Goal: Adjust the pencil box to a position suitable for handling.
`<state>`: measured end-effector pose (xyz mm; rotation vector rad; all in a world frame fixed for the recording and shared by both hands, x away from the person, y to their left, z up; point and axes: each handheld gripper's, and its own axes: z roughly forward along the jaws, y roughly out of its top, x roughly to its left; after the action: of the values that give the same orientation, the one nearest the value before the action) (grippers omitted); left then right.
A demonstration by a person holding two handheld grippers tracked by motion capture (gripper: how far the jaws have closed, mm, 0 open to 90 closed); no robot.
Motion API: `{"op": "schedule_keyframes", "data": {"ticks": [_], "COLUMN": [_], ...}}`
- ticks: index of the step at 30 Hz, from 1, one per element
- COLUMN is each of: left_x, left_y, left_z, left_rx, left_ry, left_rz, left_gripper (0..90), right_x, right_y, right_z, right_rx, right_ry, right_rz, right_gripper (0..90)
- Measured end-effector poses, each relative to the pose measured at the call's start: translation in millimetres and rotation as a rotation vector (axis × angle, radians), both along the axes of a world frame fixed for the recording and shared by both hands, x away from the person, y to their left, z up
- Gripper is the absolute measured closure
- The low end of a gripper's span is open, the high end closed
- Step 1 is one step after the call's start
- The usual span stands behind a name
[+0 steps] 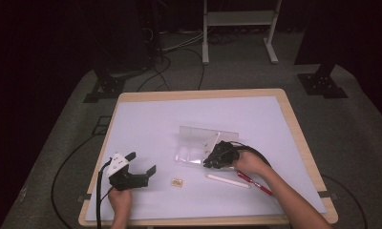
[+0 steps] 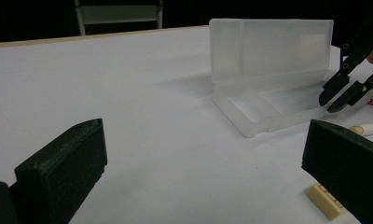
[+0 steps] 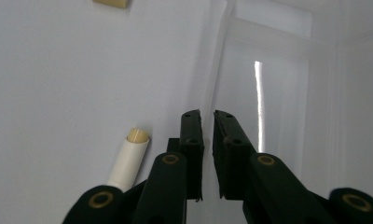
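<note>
The high view looks forward and down from above the person's edge of the tabletop [image 1: 146, 119], taking in all four edges. The left gripper view sits low by the near left corner, facing across toward the clear plastic case [image 2: 268, 74]. The right gripper view hangs close over that case [image 3: 268, 93], looking down. All three share the case, the white pen [image 1: 227, 180] and the small beige eraser [image 1: 177, 182].

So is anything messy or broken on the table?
Nothing looks broken or spilled. The clear plastic box sits open with its lid up, while a white pen, a red pen and a small beige eraser lie loose outside it.
</note>
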<state>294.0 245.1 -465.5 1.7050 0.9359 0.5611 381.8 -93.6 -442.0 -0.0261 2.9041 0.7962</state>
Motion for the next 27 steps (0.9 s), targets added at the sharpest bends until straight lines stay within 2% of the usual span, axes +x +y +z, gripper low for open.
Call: {"op": "schedule_keyframes", "data": {"ticks": [9,13,27], "left_x": [-0.6,-0.5,-0.7], "left_y": [0.0,-0.1,1.5], "left_z": [0.1,0.1,0.0], "left_rx": [0.001,0.001,-0.014], "left_ry": [-0.001,-0.001,-0.004], "left_rz": [0.003,0.003,0.004], "left_gripper": [0.0,0.0,0.0], "right_x": [-1.4,-3.7,-9.5], "right_y": [-8.4,-16.7,-47.7], "right_z": [10.4,15.8,26.8], "right_rx": [0.035,0.070,0.144], "right_ry": [0.011,0.023,0.051], "right_rz": [-0.036,-0.058,-0.159], "right_gripper": [69.6,67.3,53.8]}}
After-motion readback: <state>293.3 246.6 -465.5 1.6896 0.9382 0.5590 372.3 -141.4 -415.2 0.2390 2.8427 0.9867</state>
